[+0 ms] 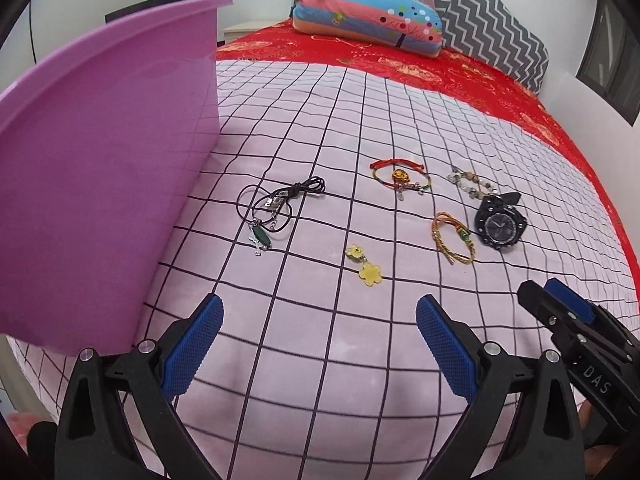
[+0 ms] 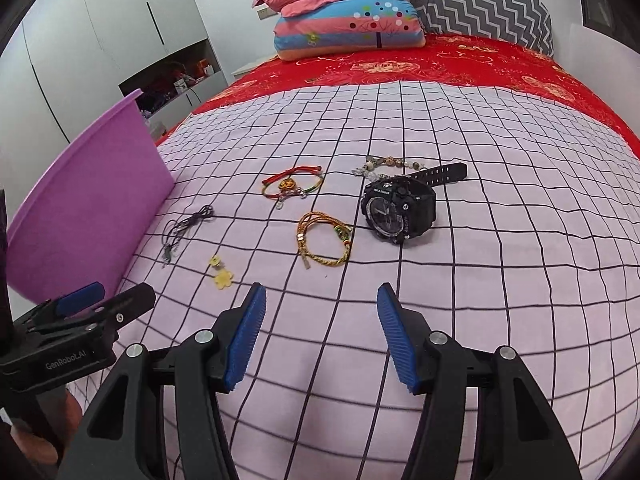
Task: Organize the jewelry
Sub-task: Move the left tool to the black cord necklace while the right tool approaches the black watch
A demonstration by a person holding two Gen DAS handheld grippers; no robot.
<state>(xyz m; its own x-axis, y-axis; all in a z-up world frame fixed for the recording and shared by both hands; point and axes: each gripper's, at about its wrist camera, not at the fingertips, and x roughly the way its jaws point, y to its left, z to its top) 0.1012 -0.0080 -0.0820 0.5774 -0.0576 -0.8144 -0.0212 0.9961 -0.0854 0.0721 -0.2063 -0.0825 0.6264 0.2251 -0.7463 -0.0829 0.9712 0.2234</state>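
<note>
Several pieces of jewelry lie on the pink checked bedspread (image 1: 320,340): a black cord necklace (image 1: 276,208) with a green pendant, yellow flower charms (image 1: 365,266), a red and green bracelet (image 1: 400,176), a gold braided bracelet (image 1: 454,238), a beaded bracelet (image 1: 470,184) and a black watch (image 1: 500,226). A purple bin (image 1: 100,200) stands at the left. My left gripper (image 1: 320,344) is open and empty, short of the charms. My right gripper (image 2: 320,336) is open and empty, near the gold braided bracelet (image 2: 324,242) and black watch (image 2: 396,208).
Folded pink bedding and a striped pillow (image 1: 368,16) sit at the head of the bed on a red sheet (image 1: 480,76), with a zigzag cushion (image 1: 492,28) behind. White wardrobes (image 2: 100,40) stand to the left. Each gripper shows at the edge of the other's view.
</note>
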